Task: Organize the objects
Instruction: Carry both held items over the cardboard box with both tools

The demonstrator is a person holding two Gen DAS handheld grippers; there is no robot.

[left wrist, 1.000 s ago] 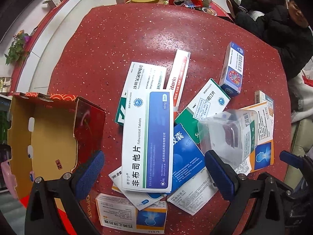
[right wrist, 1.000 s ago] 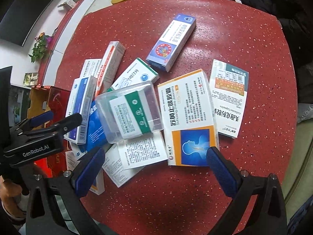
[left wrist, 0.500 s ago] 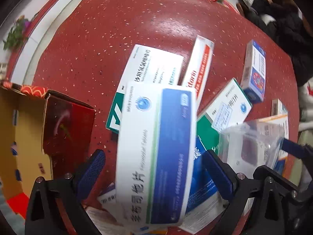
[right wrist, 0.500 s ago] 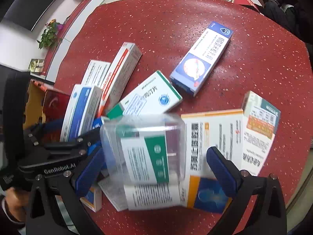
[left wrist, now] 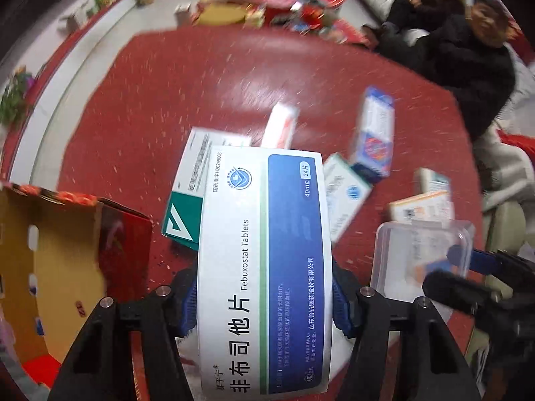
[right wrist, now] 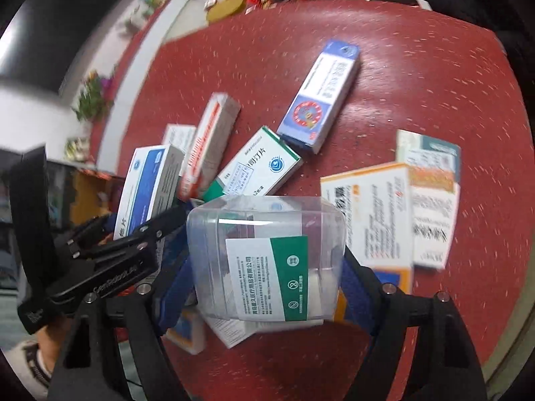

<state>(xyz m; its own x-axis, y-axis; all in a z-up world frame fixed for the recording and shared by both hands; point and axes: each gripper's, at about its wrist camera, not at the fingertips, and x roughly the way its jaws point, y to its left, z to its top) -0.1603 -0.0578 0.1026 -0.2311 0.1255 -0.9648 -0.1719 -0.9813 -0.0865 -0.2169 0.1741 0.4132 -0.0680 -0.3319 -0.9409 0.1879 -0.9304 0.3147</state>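
Left hand-held gripper (left wrist: 264, 297) is closing its jaws on the white-and-blue Febuxostat box (left wrist: 264, 267), pads pressing both long edges, the box raised off the red worktop (left wrist: 187, 77). Right hand-held gripper (right wrist: 267, 277) is closing likewise on the clear plastic case (right wrist: 267, 254), pinched between its pads above the scattered medicine boxes. Step in hand looks like pick-up; next, each likely needs carrying to the open cardboard box (left wrist: 50, 267) at the left and lowering in without clashing
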